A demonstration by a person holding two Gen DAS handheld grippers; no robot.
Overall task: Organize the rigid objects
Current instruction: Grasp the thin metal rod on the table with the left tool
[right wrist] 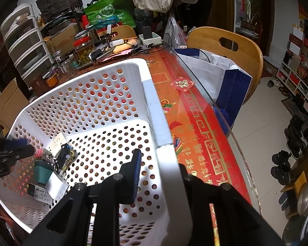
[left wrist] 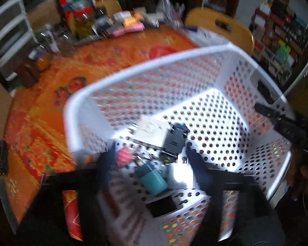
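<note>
Standing on the counter [right wrist: 197, 121], a white perforated basket [right wrist: 104, 94] takes up most of both views. Its red and orange patterned cloth shows through the round holes. The right tongs [right wrist: 160, 164] pinch the basket's near rim, one blue-padded finger inside the wall and the other outside it, the white edge squeezed between them. The left tongs [left wrist: 152, 153] hang over the basket's inside with their two dark fingers spread apart and nothing between the pads; that view is smeared with motion blur. From the right wrist view the left tongs [right wrist: 20, 149] reach in over the far-left rim.

Down in one corner of the basket floor lies a small heap of rigid things: a teal cup-shaped container [left wrist: 152, 178] on its side, a black toy car with yellow trim [right wrist: 64, 156] just beside it, a pale flat card or box [left wrist: 151, 131] leaning behind the car, something pink [left wrist: 123, 155] close to the left finger, a white flat piece [right wrist: 56, 184] and a small dark-screened device [left wrist: 161, 205] nearest the wall. They touch or overlap one another; the rest of the basket floor is bare.

Behind the basket, the far end of the counter carries jars [right wrist: 83, 51], cables and small boxes, and a wooden chair [right wrist: 225, 43] stands at its side with a white and blue bag [right wrist: 221, 71] on it
</note>
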